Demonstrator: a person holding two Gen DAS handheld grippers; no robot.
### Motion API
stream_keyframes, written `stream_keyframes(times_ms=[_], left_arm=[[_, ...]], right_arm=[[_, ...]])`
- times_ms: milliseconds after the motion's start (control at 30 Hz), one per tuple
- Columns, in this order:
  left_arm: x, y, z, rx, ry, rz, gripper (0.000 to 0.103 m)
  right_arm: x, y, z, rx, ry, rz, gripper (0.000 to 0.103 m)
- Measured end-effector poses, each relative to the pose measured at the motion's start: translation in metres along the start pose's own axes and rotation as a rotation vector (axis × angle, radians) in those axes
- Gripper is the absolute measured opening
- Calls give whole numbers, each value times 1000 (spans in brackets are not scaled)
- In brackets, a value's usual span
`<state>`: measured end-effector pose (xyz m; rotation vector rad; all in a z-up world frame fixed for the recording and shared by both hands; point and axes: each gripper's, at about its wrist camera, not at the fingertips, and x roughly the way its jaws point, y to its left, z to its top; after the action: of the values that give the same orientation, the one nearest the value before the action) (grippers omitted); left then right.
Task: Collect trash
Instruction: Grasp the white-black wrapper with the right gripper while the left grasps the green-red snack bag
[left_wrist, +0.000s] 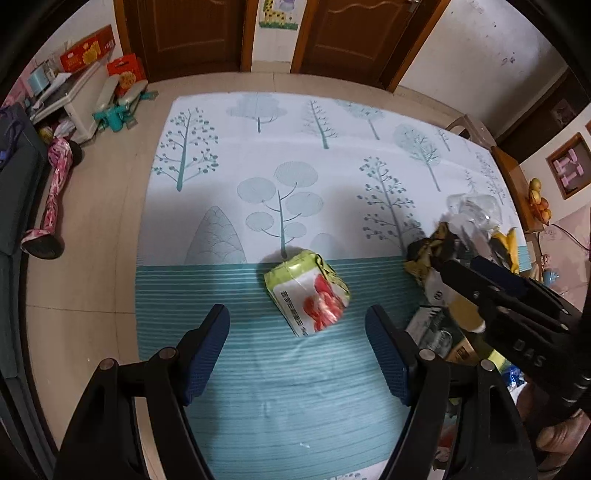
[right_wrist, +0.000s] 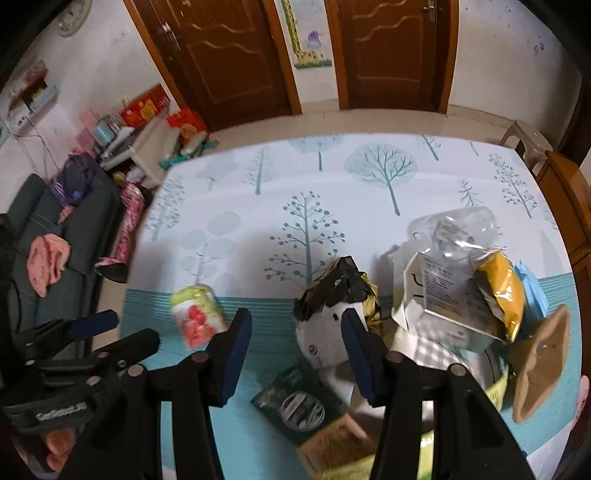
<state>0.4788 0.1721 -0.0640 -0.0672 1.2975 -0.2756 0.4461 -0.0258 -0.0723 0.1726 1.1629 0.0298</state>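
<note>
A green and white packet (left_wrist: 306, 295) with a red picture lies on the teal-striped part of the play mat (left_wrist: 258, 387). My left gripper (left_wrist: 297, 312) hangs over it, open, the packet just ahead between the fingertips and untouched. The same packet (right_wrist: 197, 317) shows blurred in the right wrist view, with the left gripper (right_wrist: 92, 325) beside it. My right gripper (right_wrist: 295, 325) is open above a trash pile, its right finger in front of a crumpled black and gold wrapper (right_wrist: 340, 284); nothing is pressed between the pads. In the left wrist view the right gripper (left_wrist: 465, 258) reaches in from the right.
The pile holds a clear plastic shell (right_wrist: 454, 232), a white carton (right_wrist: 436, 295), a yellow packet (right_wrist: 502, 291), a brown paper piece (right_wrist: 543, 362) and a dark green packet (right_wrist: 295, 402). A sofa (right_wrist: 55, 229) and a pink roller (left_wrist: 55, 184) lie left of the mat.
</note>
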Motion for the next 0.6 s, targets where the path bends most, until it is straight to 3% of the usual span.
stream_keyframes(times_ms=[300, 467, 600], left_arm=[[21, 9, 7, -23, 43, -36, 74], [36, 12, 12, -55, 72, -50, 74], [45, 8, 16, -62, 92, -59, 74]], right_arm=[[32, 8, 7, -72, 33, -139, 51], [43, 9, 10, -92, 37, -167, 51], [42, 9, 10, -100, 17, -156, 44]])
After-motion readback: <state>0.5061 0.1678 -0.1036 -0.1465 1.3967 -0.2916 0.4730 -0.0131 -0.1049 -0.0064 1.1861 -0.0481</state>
